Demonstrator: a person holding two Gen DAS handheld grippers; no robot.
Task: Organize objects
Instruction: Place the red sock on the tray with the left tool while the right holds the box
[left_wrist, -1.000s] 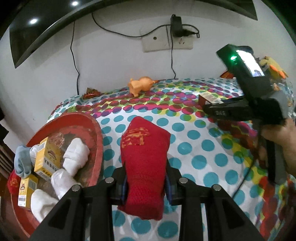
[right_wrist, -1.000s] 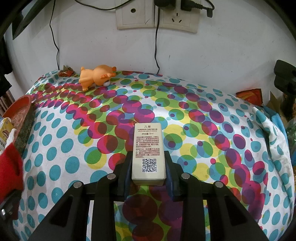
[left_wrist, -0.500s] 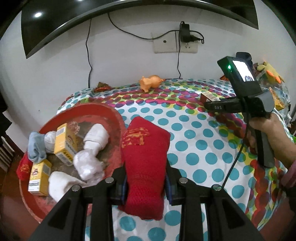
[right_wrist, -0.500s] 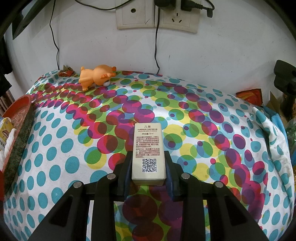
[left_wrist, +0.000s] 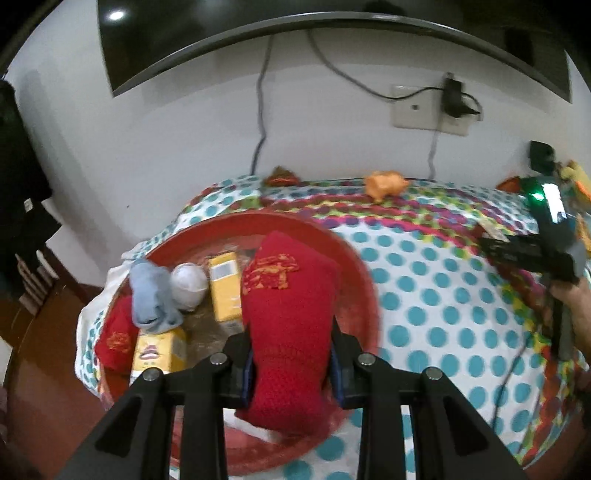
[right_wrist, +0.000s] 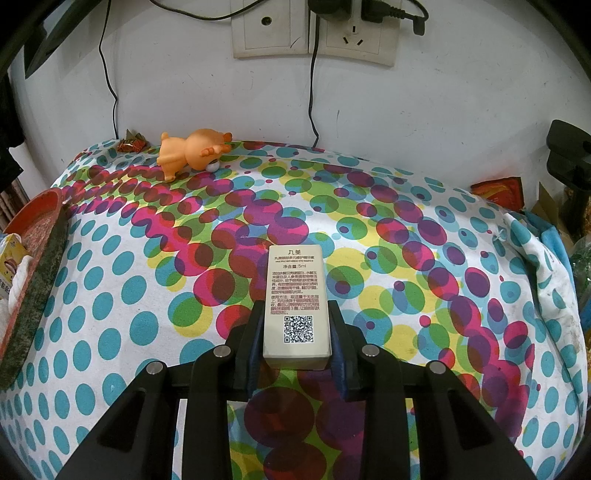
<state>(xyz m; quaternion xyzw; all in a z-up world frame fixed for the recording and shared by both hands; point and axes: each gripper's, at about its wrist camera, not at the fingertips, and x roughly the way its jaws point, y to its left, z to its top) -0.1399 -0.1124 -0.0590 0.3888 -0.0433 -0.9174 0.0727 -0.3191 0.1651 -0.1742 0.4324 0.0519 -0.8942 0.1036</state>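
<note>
My left gripper (left_wrist: 291, 363) is shut on a red sock (left_wrist: 290, 306) with gold print and holds it above the red round tray (left_wrist: 354, 254). The tray holds a grey sock (left_wrist: 151, 295), a white sock ball (left_wrist: 189, 285), two yellow boxes (left_wrist: 223, 291), and another red sock (left_wrist: 116, 339). My right gripper (right_wrist: 295, 341) is shut on a small beige box (right_wrist: 296, 302) with a QR code, just above the polka-dot tablecloth (right_wrist: 424, 258). The right gripper also shows in the left wrist view (left_wrist: 532, 247).
An orange toy animal (right_wrist: 192, 151) lies at the table's back edge near the wall. A small red wrapper (right_wrist: 130, 144) sits at the back left corner. The tray's rim (right_wrist: 33, 236) shows at the left of the right wrist view. Cables hang from wall sockets (right_wrist: 314, 33).
My left gripper has carried the red sock leftward, from over the tablecloth to above the red tray. The right gripper and its box have not moved.
</note>
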